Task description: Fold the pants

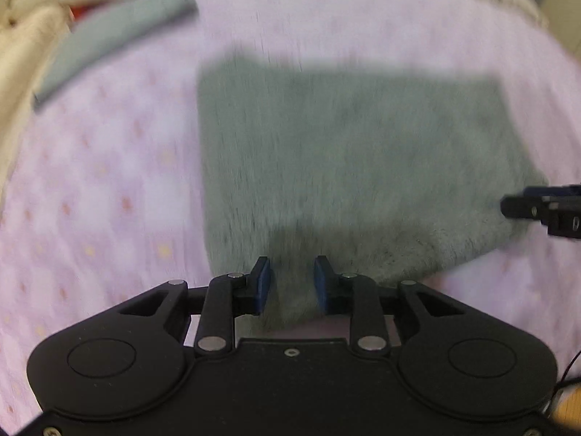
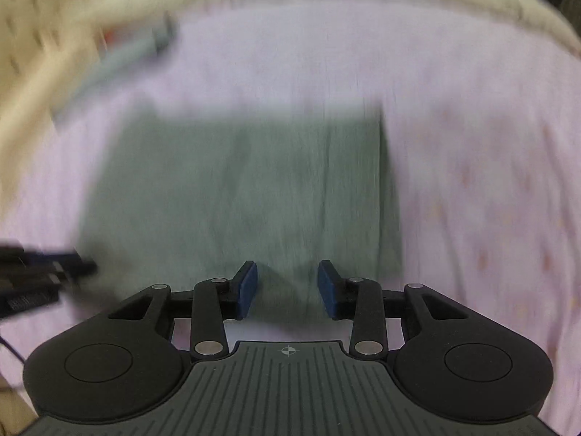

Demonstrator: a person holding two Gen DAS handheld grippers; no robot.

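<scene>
The grey-green pants (image 1: 345,152) lie folded into a flat rectangle on a pink sheet (image 1: 109,189). My left gripper (image 1: 292,272) hangs over the pants' near edge. Its blue pads (image 1: 263,283) stand apart, and cloth shows in the gap without being pinched. My right gripper (image 2: 287,276) hovers over the near edge of the pants (image 2: 247,181) further to the right. It is open too, with fabric under its gap. Each gripper shows in the other's view: the right gripper (image 1: 537,207) at the pants' right corner, the left gripper (image 2: 72,269) at their left. Both views are blurred.
A grey-blue folded cloth (image 1: 116,32) lies at the far left of the sheet, and something red (image 1: 81,11) sits beside it. A cream quilted blanket or cushion (image 1: 29,36) lines the far and left edges. Bare pink sheet (image 2: 490,181) spreads right of the pants.
</scene>
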